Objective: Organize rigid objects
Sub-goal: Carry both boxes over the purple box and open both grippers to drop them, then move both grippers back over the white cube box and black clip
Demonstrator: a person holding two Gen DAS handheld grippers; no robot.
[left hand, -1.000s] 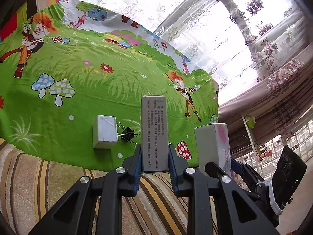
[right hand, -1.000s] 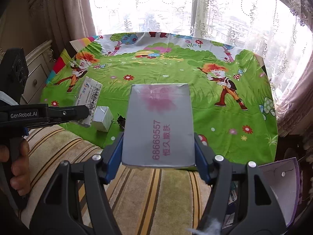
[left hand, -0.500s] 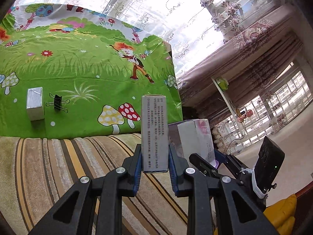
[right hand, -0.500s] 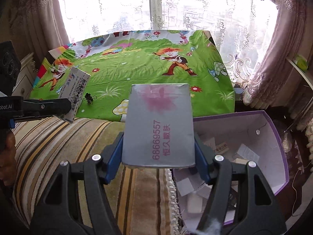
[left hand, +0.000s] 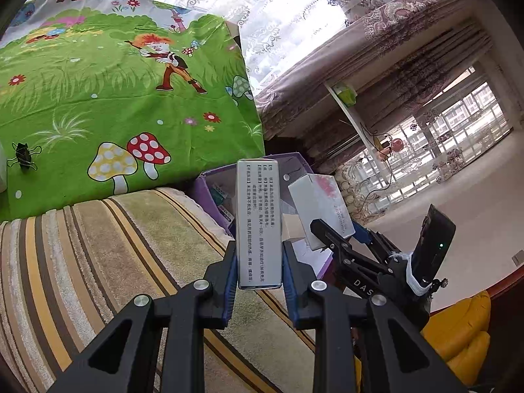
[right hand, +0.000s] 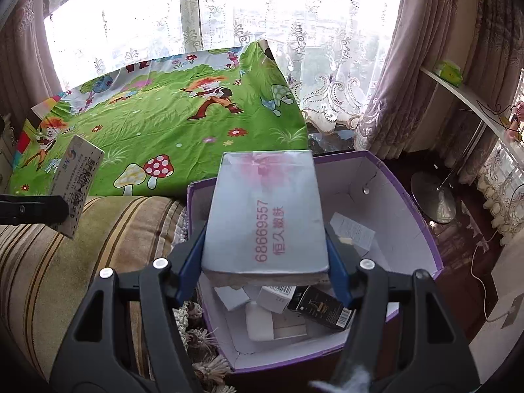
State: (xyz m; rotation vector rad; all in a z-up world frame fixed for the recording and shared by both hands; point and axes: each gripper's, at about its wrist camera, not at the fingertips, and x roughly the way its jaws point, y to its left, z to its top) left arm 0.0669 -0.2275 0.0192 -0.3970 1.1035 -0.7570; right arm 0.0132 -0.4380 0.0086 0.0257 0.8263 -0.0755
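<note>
Left wrist view: the left gripper (left hand: 259, 262) is clamped on a narrow grey carton (left hand: 258, 226) printed with columns of Chinese text, its blue pads pressing both long sides so the carton stands upright between them. Beyond it lies a striped rug (left hand: 98, 262), and farther back a green cartoon sheet (left hand: 114, 75) with mushrooms and a red-haired figure. A black binder clip (left hand: 23, 156) rests on that sheet at the left edge. Behind the carton shows the corner of a purple box (left hand: 209, 186). To the right, the right gripper (left hand: 330, 235) grasps a white-and-pink carton (left hand: 319, 203) just over that box.

Right wrist view: the right gripper (right hand: 266, 262) grips the white-and-pink carton (right hand: 265, 216) by its two sides, pink digits and Chinese characters facing the camera. It hangs above the open purple box (right hand: 409, 203), whose white inside holds a black carton (right hand: 319, 304), a white carton (right hand: 273, 296), a white bottle (right hand: 258, 322) and paper slips (right hand: 353, 231). At the left edge, the left gripper's finger (right hand: 32, 209) holds the narrow carton (right hand: 77, 183) tilted above the striped rug (right hand: 65, 262), beside the box. The green sheet (right hand: 163, 114) spreads behind.
</note>
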